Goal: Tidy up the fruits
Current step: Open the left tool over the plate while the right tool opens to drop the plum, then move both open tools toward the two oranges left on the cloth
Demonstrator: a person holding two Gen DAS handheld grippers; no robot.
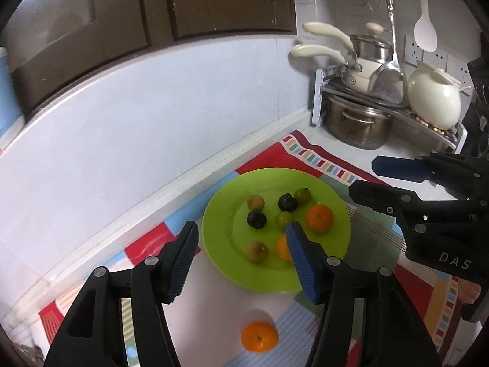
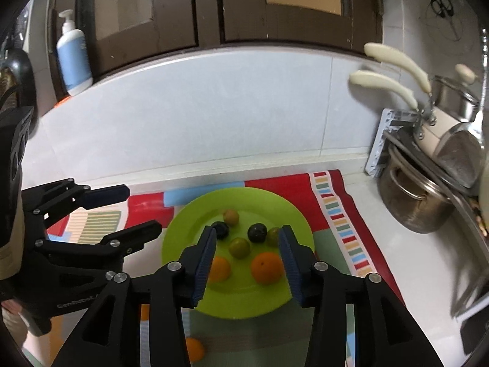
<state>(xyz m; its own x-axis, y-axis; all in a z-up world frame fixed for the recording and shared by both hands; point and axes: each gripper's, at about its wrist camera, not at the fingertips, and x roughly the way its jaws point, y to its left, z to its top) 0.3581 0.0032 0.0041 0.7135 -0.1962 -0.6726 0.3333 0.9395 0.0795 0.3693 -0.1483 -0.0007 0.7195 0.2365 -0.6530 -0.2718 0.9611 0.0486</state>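
Observation:
A green plate on a colourful mat holds two dark plums, several small green fruits and two oranges. In the left wrist view one of these oranges is half hidden behind a finger. A third orange lies on the mat in front of the plate. My left gripper hovers open over the plate's near left side, with nothing between its pads. My right gripper hangs open above the plate, also holding nothing.
A rack at the right holds steel pots, cream-handled pans and a white jar. A pump bottle stands on the ledge at the back left. The tiled wall runs close behind the mat.

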